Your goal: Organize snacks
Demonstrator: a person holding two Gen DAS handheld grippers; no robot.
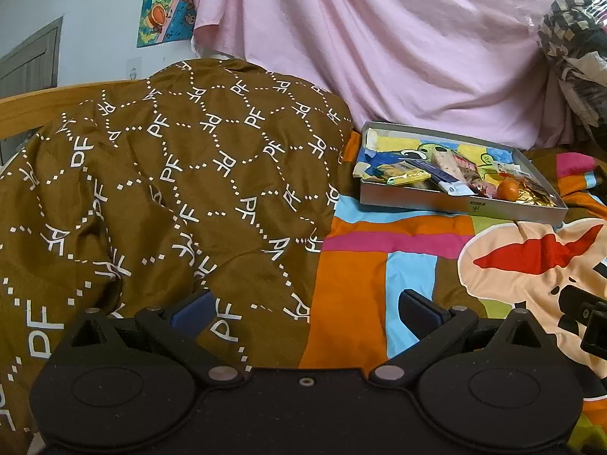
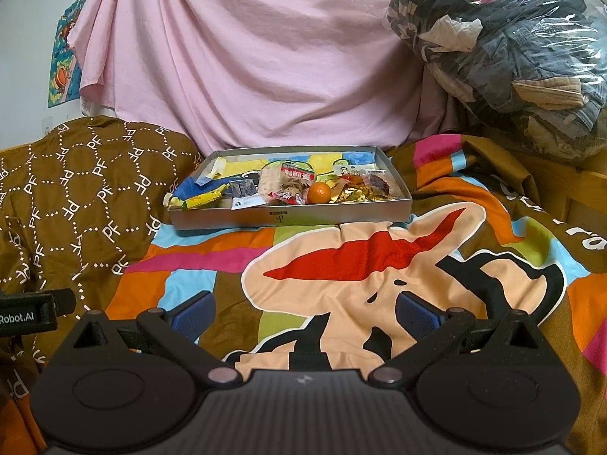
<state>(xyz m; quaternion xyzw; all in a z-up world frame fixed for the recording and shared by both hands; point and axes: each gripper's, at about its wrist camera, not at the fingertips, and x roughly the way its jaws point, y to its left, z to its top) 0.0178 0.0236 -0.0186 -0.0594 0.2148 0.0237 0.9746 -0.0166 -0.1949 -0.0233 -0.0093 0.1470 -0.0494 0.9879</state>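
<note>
A shallow grey box (image 2: 288,218) lies on the colourful bedspread and holds several snacks: a small orange (image 2: 318,192), a yellow packet (image 2: 199,201), a white and red packet (image 2: 288,176), gold wrappers (image 2: 356,193) and a dark red packet (image 2: 377,184). The box also shows in the left wrist view (image 1: 455,204), to the upper right, with the orange (image 1: 508,190). My left gripper (image 1: 305,309) is open and empty, low over the bed, well short of the box. My right gripper (image 2: 305,309) is open and empty, in front of the box.
A brown patterned quilt (image 1: 170,174) is bunched up left of the box. A pink sheet (image 2: 246,57) hangs behind. A clear plastic bag of clothes (image 2: 512,53) sits at the back right. A wooden bed frame (image 2: 584,193) shows at the right.
</note>
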